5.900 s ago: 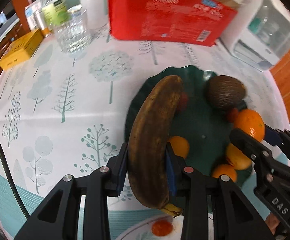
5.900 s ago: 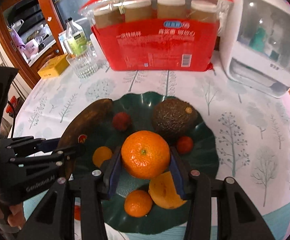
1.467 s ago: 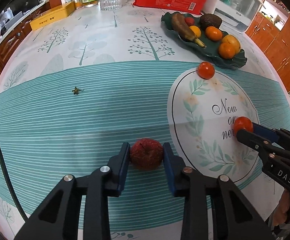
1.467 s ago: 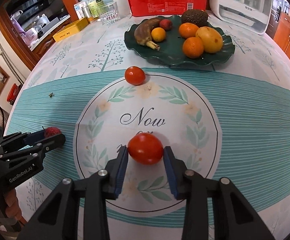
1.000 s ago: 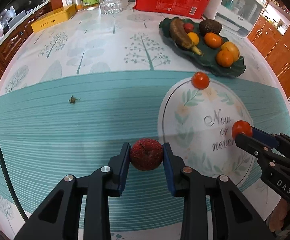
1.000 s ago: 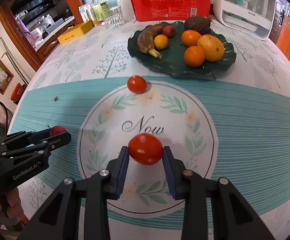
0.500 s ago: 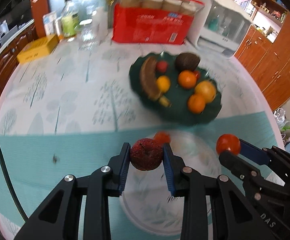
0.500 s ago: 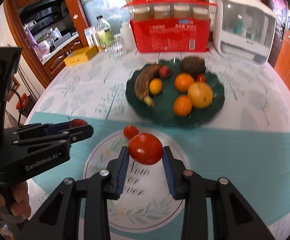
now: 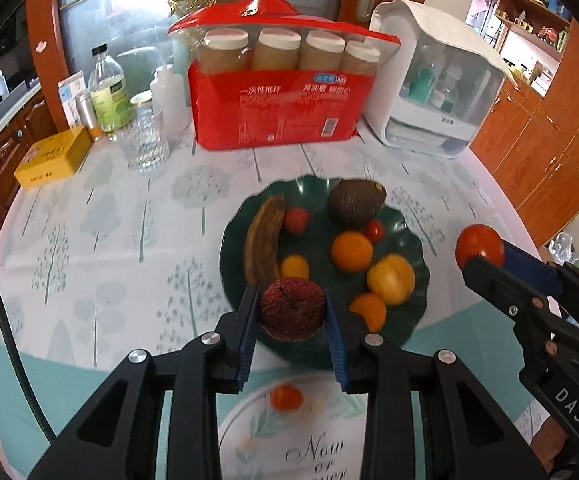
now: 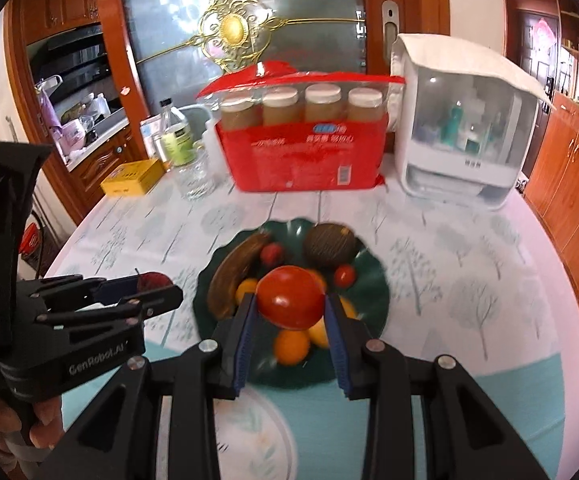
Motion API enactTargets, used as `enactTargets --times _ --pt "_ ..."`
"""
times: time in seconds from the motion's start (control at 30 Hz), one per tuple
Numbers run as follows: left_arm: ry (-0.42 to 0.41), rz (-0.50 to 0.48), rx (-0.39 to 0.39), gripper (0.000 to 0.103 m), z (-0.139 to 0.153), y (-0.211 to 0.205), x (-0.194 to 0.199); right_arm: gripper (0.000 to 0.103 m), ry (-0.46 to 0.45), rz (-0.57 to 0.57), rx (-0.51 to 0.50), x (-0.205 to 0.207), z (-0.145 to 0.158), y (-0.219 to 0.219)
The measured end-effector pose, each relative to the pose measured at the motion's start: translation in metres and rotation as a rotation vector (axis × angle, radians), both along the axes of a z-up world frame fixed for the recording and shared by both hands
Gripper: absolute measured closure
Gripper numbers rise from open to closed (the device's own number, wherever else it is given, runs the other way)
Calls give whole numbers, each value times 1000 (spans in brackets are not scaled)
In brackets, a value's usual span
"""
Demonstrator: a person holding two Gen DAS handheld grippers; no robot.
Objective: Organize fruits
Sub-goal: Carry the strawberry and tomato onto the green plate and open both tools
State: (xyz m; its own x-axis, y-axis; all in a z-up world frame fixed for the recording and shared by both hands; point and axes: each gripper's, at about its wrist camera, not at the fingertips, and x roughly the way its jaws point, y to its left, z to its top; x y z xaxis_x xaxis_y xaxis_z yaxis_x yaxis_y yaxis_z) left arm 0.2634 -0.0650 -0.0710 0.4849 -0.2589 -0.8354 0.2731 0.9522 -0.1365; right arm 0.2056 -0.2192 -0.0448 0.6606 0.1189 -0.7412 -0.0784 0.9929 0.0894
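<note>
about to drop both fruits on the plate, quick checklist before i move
1. Left gripper clamps the dark red fruit: ok.
2. Right gripper clamps the tomato: ok.
3. Bare spot on the plate for two more: cannot tell, it is crowded.
4. Grippers apart from each other: ok.
5. All fruit gathered: not ok, a small tomato sits on the tablecloth.

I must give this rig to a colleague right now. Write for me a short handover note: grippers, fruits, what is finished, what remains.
Left gripper: shut on a dark red fruit, held above the near rim of the green plate.
Right gripper: shut on a red tomato, also above the plate.
Done: banana, avocado, oranges and small red fruits are on the plate.
Left: set both held fruits on the plate, then fetch the small tomato on the tablecloth.
</note>
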Motion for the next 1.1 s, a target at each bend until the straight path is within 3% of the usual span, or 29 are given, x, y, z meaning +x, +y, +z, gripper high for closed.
enactTargets --times 0.37,0.63,0.9,0.93,1.1 --pt "43 42 24 73 -32 -18 45 69 66 34 -35 52 -36 0" --pt "74 53 51 73 -56 -23 55 69 121 64 -48 64 -61 4" --pt "80 61 64 72 -59 -22 58 68 141 88 -62 69 -68 8" --pt "79 62 68 71 -59 -22 58 68 142 88 -64 69 -68 8" --pt "63 88 96 44 -58 -18 61 68 144 86 -46 70 -67 7"
